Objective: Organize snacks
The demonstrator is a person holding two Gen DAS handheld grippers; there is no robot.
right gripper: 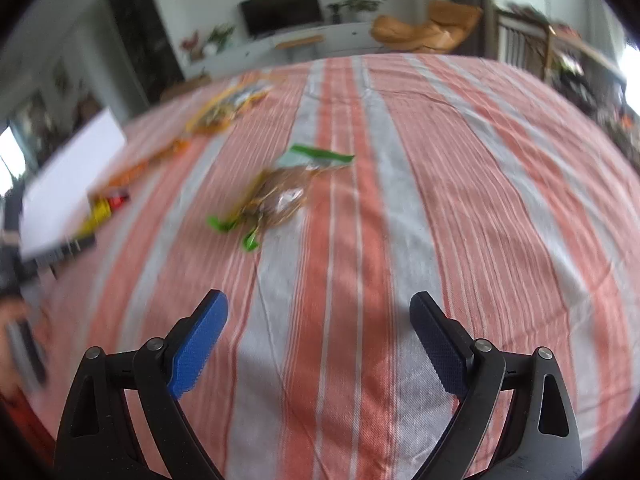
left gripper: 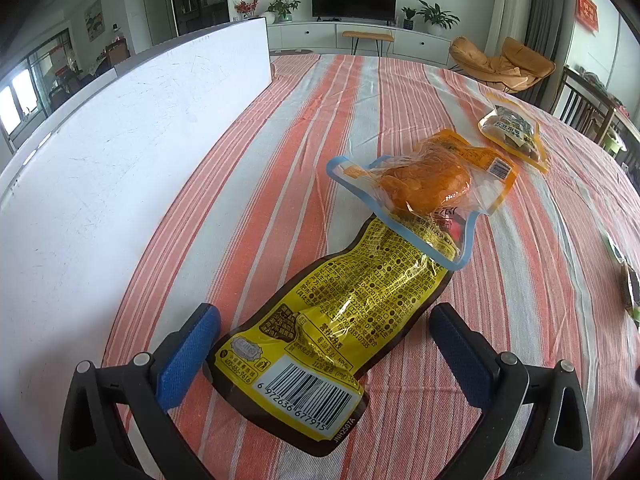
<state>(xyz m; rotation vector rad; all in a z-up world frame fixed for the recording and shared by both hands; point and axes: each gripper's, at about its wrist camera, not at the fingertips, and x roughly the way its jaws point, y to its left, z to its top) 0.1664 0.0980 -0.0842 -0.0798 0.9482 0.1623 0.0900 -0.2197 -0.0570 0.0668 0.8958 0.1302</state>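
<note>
A shiny yellow plastic snack pouch (left gripper: 320, 320) with a barcode lies flat on the striped orange-and-grey cloth table (left gripper: 500, 320), beside the tall white board (left gripper: 120, 152) along the table's left edge. A clear crinkly bag of orange snack (left gripper: 424, 184) rests on its far end. The left gripper (left gripper: 324, 352) has its blue pads wide apart around the pouch, not pressing. The right gripper (right gripper: 320, 340) is wide apart over bare cloth, holding nothing; a blurry green-edged bag (right gripper: 280, 196) lies ahead.

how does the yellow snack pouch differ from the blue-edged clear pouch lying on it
The yellow snack pouch is opaque and covered in print, with a barcode; the blue-edged clear pouch is see-through and shows an orange snack. The yellow one lies flat on the striped tablecloth, partly between the open left gripper fingers; the clear one rests on its far end. Both are sealed, crinkly packets.
</note>
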